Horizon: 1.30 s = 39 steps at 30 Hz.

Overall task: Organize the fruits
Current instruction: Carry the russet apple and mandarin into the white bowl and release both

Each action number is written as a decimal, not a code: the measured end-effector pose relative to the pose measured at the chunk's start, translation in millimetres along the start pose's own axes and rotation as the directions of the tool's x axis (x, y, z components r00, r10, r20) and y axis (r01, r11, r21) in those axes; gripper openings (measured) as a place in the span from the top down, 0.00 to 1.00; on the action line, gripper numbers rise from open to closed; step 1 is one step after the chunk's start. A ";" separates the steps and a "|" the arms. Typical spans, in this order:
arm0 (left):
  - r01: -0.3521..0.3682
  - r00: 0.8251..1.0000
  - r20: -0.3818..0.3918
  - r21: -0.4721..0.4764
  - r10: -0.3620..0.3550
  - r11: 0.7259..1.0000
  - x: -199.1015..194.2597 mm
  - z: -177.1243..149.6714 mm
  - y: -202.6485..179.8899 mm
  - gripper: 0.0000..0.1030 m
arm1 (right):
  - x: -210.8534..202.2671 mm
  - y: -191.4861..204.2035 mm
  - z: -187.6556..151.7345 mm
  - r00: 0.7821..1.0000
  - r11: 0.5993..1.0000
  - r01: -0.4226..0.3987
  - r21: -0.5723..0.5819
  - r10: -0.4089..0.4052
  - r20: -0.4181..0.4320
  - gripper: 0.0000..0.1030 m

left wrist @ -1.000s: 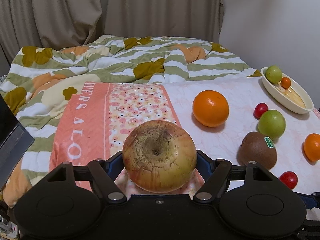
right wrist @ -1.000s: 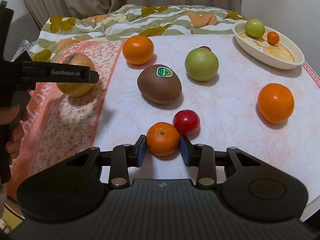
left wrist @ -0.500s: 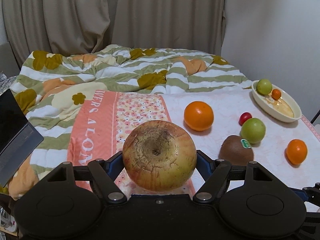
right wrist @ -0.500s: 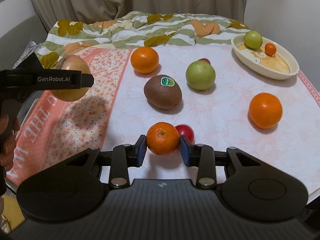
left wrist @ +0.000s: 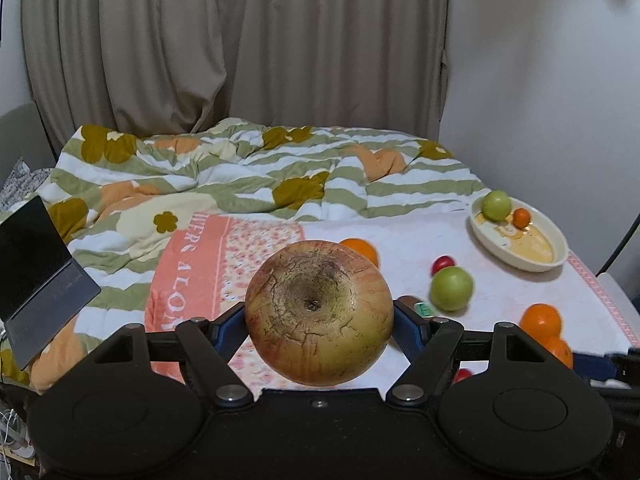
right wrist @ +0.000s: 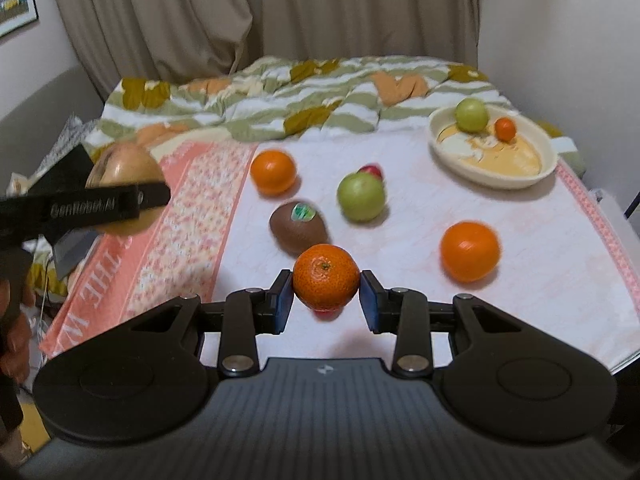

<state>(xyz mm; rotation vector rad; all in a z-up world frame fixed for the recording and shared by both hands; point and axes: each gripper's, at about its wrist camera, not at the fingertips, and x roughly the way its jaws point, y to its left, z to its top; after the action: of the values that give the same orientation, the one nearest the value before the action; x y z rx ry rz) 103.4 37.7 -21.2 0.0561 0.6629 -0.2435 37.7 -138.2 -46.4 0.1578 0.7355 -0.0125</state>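
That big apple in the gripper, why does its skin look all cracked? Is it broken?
It does look odd. The apple, clamped in the left gripper, has a web of fine brown cracks spreading out from the dimple at its end, with rough brownish skin around it. It is whole, though: no piece is missing and nothing leaks.

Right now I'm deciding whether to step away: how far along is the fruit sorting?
Early. Done: a green fruit and a small orange one lie in the dish. In hand: the left tool grips an apple, the right tool a mandarin. Left: two oranges, the kiwi, a green fruit.
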 end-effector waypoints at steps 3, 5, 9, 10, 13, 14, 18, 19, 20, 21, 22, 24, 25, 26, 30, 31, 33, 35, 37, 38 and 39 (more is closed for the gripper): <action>-0.007 1.000 0.004 -0.006 0.007 1.000 -8.4 5.9 -19.1 0.24 | -12.3 -21.6 11.8 1.000 1.000 -0.002 0.022 0.001 0.027 0.50; -0.009 1.000 0.015 -0.009 0.009 1.000 -13.2 9.6 -33.8 0.24 | -20.4 -38.4 20.7 0.999 1.000 -0.007 0.018 0.007 0.044 0.50; -0.028 0.999 0.036 -0.025 0.029 0.999 -18.3 18.6 -69.0 0.24 | -31.2 -76.4 40.1 0.998 1.000 -0.023 -0.009 0.024 0.066 0.50; -0.032 0.999 0.042 -0.035 0.033 0.999 -18.7 20.2 -77.3 0.24 | -32.7 -86.8 45.0 0.997 1.000 -0.026 -0.013 0.026 0.069 0.50; -0.039 0.997 0.062 -0.051 0.042 0.998 -16.8 27.6 -106.5 0.24 | -34.1 -120.7 60.7 0.996 0.999 -0.033 -0.037 0.035 0.079 0.50; -0.041 0.997 0.066 -0.055 0.044 0.998 -14.8 30.2 -116.1 0.24 | -33.6 -130.0 65.1 0.996 0.998 -0.033 -0.047 0.037 0.081 0.50; -0.037 0.996 0.077 -0.084 0.043 0.996 -5.1 39.4 -148.2 0.24 | -27.8 -171.3 86.0 0.995 0.996 -0.044 -0.083 0.051 0.084 0.50; -0.038 0.996 0.079 -0.088 0.045 0.995 -1.7 42.1 -156.2 0.24 | -25.3 -180.1 91.5 0.995 0.995 -0.046 -0.091 0.054 0.086 0.50; -0.036 0.996 0.081 -0.094 0.044 0.995 1.6 44.7 -163.7 0.24 | -22.4 -188.8 96.9 0.995 0.994 -0.046 -0.100 0.055 0.089 0.50; -0.031 0.996 0.084 -0.102 0.040 0.994 6.5 48.1 -170.6 0.24 | -18.5 -198.3 103.4 0.995 0.993 -0.044 -0.107 0.054 0.089 0.50; -0.027 0.996 0.086 -0.105 0.036 0.994 10.6 51.7 -176.3 0.24 | -15.2 -205.4 108.4 0.995 0.993 -0.043 -0.112 0.053 0.090 0.50; -0.023 0.996 0.087 -0.104 0.032 0.994 20.2 58.6 -188.9 0.24 | -5.9 -220.1 119.7 0.995 0.993 -0.040 -0.115 0.050 0.086 0.50; -0.019 0.996 0.087 -0.097 0.028 0.995 25.5 62.5 -195.1 0.24 | -2.2 -227.1 125.7 0.995 0.993 -0.042 -0.114 0.052 0.084 0.50; -0.014 0.996 0.084 -0.089 0.022 0.996 30.5 66.0 -200.0 0.24 | 1.7 -233.8 131.1 0.995 0.993 -0.043 -0.111 0.053 0.084 0.50; 0.012 0.997 0.074 -0.039 -0.009 0.999 57.2 79.6 -218.4 0.24 | 20.4 -255.1 150.3 0.995 0.995 -0.045 -0.094 0.052 0.079 0.50; 0.017 0.998 0.066 -0.024 -0.015 1.000 66.0 82.8 -223.5 0.24 | 24.9 -259.7 154.5 0.996 0.995 -0.043 -0.089 0.050 0.077 0.50; 0.036 0.998 0.051 -0.003 -0.036 0.999 82.7 88.1 -229.9 0.24 | 34.6 -267.6 161.5 0.996 0.997 -0.035 -0.073 0.040 0.077 0.50; 0.049 0.998 0.032 0.014 -0.050 0.999 100.6 92.8 -235.8 0.24 | 44.2 -274.7 168.0 0.997 0.998 -0.024 -0.053 0.028 0.074 0.50; 0.059 0.998 0.011 0.036 -0.060 0.998 120.2 96.6 -241.6 0.24 | 54.6 -281.6 172.2 0.998 0.999 -0.015 -0.038 0.017 0.068 0.50; 0.064 0.998 -0.001 0.048 -0.064 0.997 129.7 98.3 -244.4 0.24 | 59.8 -284.9 173.1 0.998 0.999 -0.010 -0.033 0.012 0.064 0.50; 0.069 0.998 -0.014 0.062 -0.068 0.996 140.8 99.7 -247.3 0.24 | 65.8 -287.5 174.2 0.998 1.000 -0.004 -0.027 0.006 0.057 0.50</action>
<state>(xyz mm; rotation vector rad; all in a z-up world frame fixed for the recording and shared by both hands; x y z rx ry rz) 210.9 -244.1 -23.0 0.0948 0.6693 -0.3303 183.5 -445.1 -3.2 0.1335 0.6775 -0.0025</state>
